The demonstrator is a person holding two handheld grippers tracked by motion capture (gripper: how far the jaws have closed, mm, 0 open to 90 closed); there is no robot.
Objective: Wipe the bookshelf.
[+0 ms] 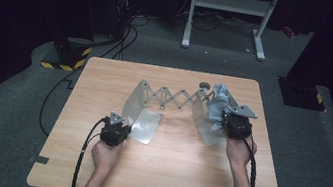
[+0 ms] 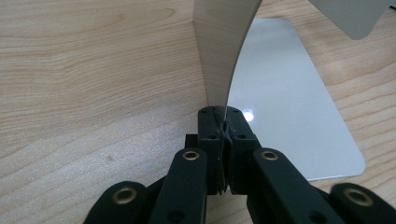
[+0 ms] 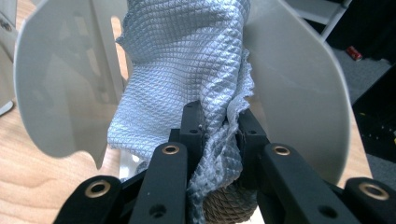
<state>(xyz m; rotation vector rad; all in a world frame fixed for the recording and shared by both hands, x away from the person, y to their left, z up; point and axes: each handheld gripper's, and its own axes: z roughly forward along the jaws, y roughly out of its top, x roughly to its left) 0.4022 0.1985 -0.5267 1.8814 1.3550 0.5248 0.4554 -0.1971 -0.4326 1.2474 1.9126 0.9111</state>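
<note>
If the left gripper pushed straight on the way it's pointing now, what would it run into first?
The left gripper is already clamped on the edge of the upright metal bookend plate, so that plate is what it would push. Beyond it sits the extending lattice rack, though depth is hard to judge.

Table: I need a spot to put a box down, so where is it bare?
The table is bare between the forearms, and along its left edge beside the left gripper. Crowded: the far middle, with the folding metal rack, cloth and right gripper.
</note>
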